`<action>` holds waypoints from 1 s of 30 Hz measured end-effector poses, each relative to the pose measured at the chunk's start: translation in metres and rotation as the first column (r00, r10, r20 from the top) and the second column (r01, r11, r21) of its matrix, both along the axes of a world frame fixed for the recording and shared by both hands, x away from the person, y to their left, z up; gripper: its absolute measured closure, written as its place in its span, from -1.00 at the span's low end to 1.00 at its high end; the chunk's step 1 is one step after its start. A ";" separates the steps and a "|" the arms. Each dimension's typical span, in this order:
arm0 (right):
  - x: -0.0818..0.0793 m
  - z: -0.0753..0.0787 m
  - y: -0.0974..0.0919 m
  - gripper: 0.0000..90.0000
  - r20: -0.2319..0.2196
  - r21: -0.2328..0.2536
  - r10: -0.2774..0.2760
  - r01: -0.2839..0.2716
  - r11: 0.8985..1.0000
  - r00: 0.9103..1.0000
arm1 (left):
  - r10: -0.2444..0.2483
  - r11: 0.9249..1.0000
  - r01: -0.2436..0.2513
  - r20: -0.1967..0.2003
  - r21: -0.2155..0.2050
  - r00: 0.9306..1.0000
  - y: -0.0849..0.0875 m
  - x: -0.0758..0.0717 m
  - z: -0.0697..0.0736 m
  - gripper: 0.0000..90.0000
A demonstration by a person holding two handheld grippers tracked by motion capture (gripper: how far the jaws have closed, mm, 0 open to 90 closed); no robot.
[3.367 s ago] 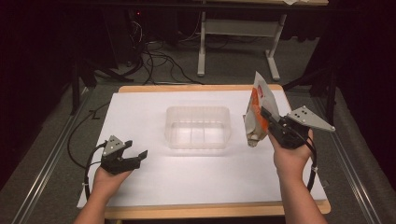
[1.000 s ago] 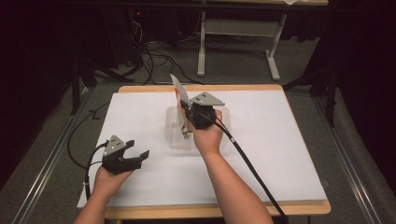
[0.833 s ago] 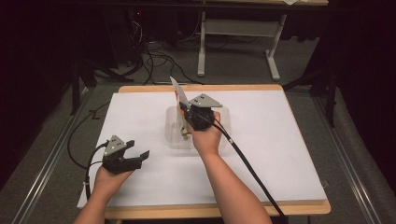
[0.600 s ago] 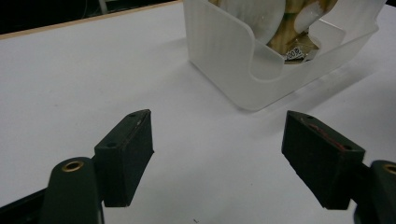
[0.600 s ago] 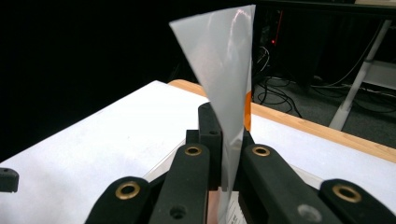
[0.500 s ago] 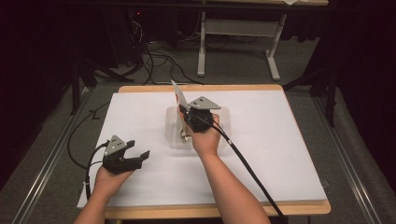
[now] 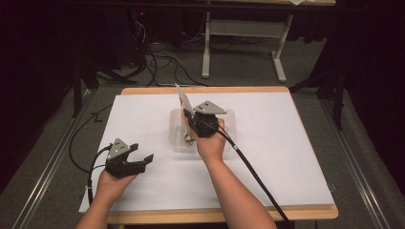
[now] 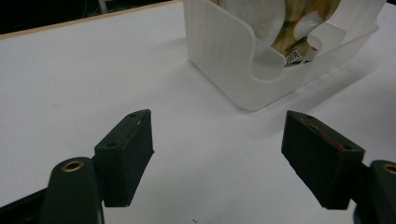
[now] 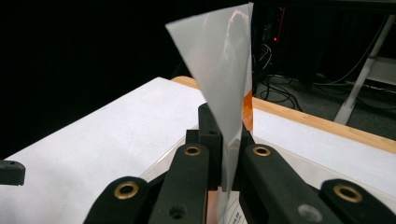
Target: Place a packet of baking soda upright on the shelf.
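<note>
My right gripper [image 7: 187, 115] [image 9: 224, 136] is shut on a flat packet [image 7: 183, 99] [image 9: 225, 70], silver-white with an orange patch, held upright over the clear plastic container [image 7: 230, 120] at the table's middle. In the left gripper view the packet's lower end [image 8: 293, 29] is down inside the container [image 8: 224, 60], with a small label showing. Nothing lies between the open jaws of my left gripper [image 7: 142, 151] [image 8: 219, 154], which rests on the white sheet [image 7: 286, 143] to the container's left and near side.
The white sheet covers a wooden table whose edge [image 7: 215, 215] shows at front and back. The right gripper's black cable [image 7: 258, 179] trails across the sheet toward the front right. Beyond the table are a metal stand [image 7: 243, 33] and floor cables.
The right gripper has carried the packet from the table's right side to above the container, and over the last second has sunk slightly into it. The left gripper has stayed put.
</note>
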State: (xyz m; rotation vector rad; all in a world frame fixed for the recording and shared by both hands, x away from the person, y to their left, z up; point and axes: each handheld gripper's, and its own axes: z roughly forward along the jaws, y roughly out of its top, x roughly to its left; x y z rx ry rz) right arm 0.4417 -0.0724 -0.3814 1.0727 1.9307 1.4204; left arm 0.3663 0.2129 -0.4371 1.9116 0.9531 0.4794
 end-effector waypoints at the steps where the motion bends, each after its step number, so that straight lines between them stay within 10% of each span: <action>1: -0.001 -0.001 0.000 1.00 -0.002 0.000 0.002 -0.002 1.000 1.000 | 0.001 1.000 -0.001 -0.001 0.000 1.000 0.000 0.000 0.000 -0.44; 21: -0.012 -0.012 -0.001 0.77 -0.054 -0.015 0.018 -0.019 1.000 0.998 | -0.004 1.000 0.004 -0.001 0.005 1.000 -0.001 0.000 0.000 -0.44; 30: -0.017 -0.019 -0.007 1.00 -0.061 -0.022 0.023 -0.024 0.999 0.998 | -0.008 1.000 0.008 0.001 0.013 1.000 -0.002 0.001 -0.001 -0.44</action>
